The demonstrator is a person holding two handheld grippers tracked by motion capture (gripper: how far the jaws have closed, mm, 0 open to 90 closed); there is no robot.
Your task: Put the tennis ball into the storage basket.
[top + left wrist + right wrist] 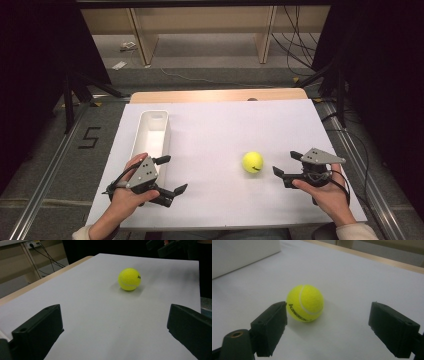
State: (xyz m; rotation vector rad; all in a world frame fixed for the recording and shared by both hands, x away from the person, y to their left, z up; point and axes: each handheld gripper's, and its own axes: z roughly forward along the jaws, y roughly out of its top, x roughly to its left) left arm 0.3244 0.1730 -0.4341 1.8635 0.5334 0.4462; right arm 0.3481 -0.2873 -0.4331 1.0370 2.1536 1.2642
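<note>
A: How far has the person got?

B: Barely started, it seems. The tennis ball lies loose on the white surface, just in front of the right gripper, whose jaws stand apart and clear of it.

A: And the left gripper?

B: Jaws apart too, holding nothing, beside the white bin. Grasping, lifting and probably dropping the ball into that bin all remain.

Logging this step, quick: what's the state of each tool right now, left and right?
Left tool: open, holding nothing, beside the white bin.
Right tool: open, holding nothing; the tennis ball lies just ahead of it on the table, untouched.
</note>
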